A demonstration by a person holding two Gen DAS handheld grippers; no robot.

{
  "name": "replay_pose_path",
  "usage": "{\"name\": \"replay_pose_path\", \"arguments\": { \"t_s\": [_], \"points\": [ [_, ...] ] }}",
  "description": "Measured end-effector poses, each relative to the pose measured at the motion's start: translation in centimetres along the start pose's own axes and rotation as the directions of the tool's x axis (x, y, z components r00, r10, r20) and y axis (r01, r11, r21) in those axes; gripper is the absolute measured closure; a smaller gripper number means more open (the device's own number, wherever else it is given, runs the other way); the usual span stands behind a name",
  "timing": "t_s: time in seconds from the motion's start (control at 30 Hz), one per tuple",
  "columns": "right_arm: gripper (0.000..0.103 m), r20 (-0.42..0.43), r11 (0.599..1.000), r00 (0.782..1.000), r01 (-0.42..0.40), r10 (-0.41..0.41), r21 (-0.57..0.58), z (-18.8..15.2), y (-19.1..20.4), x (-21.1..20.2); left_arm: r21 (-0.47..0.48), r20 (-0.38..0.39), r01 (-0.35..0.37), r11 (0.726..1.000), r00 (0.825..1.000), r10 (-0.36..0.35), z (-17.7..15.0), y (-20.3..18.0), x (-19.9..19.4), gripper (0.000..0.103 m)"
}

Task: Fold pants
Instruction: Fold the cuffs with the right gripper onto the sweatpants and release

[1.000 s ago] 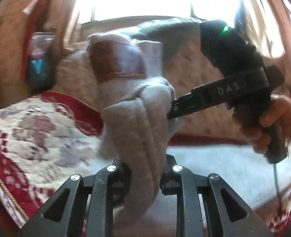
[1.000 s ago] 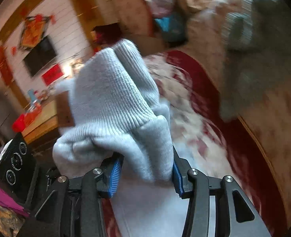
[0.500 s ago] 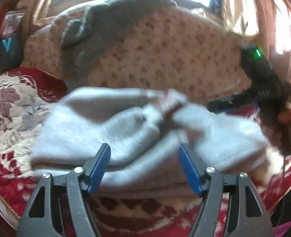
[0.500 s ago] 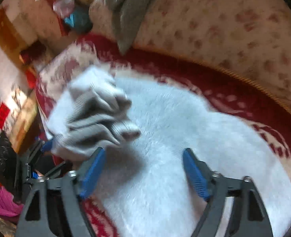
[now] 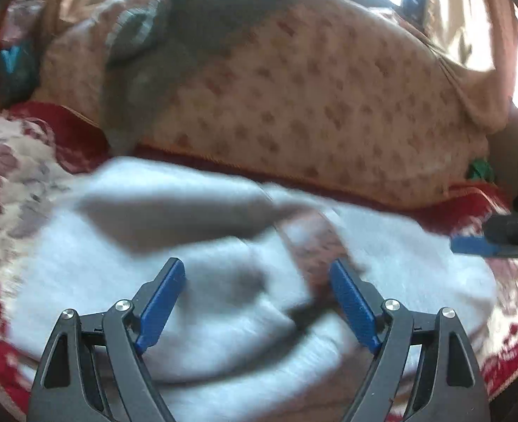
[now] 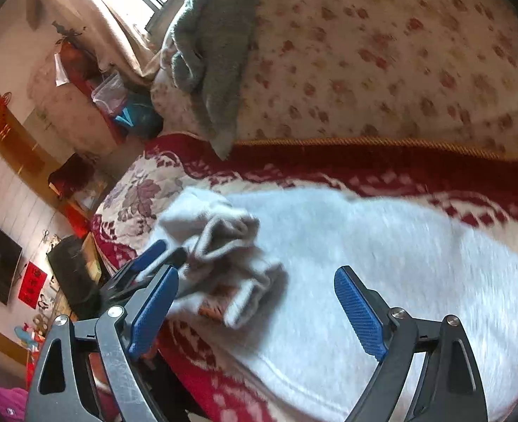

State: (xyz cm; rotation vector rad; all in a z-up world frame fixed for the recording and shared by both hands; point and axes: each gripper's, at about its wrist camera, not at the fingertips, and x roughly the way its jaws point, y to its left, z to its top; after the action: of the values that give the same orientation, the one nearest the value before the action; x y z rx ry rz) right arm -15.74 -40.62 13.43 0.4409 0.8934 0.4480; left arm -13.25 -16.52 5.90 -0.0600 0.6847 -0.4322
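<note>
The light grey pants [image 5: 206, 316] lie folded over on the red floral sofa seat, with a brown waist label [image 5: 315, 246] on top. My left gripper [image 5: 255, 302] is open just above them, holding nothing. In the right wrist view the pants [image 6: 382, 263] spread across the seat, their ribbed cuffs [image 6: 223, 242] bunched on the left end. My right gripper [image 6: 255, 306] is open and empty above them. The left gripper's blue fingertips [image 6: 150, 253] show beside the cuffs. The right gripper's blue fingertip [image 5: 470, 246] shows at the right edge of the left wrist view.
The sofa's floral backrest [image 5: 311, 105] rises behind the pants, with a dark grey garment [image 5: 174, 45] draped over it. The seat cover [image 6: 143, 190] ends at the sofa's left end, where a low cabinet and clutter [image 6: 72, 267] stand.
Both grippers let go of the pants and opened wide. The lifted end dropped onto the rest of the pants on the seat, and both grippers now hover over the cloth.
</note>
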Motion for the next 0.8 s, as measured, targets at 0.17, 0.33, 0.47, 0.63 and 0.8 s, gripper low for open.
{"name": "replay_pose_path", "arguments": {
  "t_s": [0.17, 0.33, 0.47, 0.63, 0.8],
  "points": [
    [0.009, -0.047, 0.998, 0.997, -0.056, 0.057, 0.023, -1.1, 0.3, 1.9, 0.020, -0.004, -0.014, 1.000, 1.000, 0.014, -1.6, -0.7, -0.3, 0.019],
    [0.010, -0.065, 0.984, 0.984, -0.164, 0.168, 0.066, -0.3, 1.8, 5.0, -0.006, 0.050, -0.047, 0.999, 0.998, 0.047, -1.7, 1.1, -3.1, 0.019],
    [0.010, -0.097, 0.976, 0.974, -0.194, 0.204, 0.104, 0.2, 3.0, 8.0, 0.030, 0.098, -0.120, 0.992, 0.988, 0.117, -1.6, 2.6, -4.7, 0.019],
    [0.023, -0.123, 0.958, 0.960, -0.230, 0.253, 0.173, 0.5, 3.3, 11.4, 0.065, 0.066, -0.122, 0.990, 0.991, 0.118, -1.9, 3.2, -3.8, 0.019],
    [0.076, -0.131, 0.954, 0.956, -0.236, 0.262, 0.184, 0.3, 3.4, 12.8, 0.096, 0.079, -0.094, 0.991, 0.993, 0.087, -2.1, 2.3, -3.9, 0.019]
  ]
}}
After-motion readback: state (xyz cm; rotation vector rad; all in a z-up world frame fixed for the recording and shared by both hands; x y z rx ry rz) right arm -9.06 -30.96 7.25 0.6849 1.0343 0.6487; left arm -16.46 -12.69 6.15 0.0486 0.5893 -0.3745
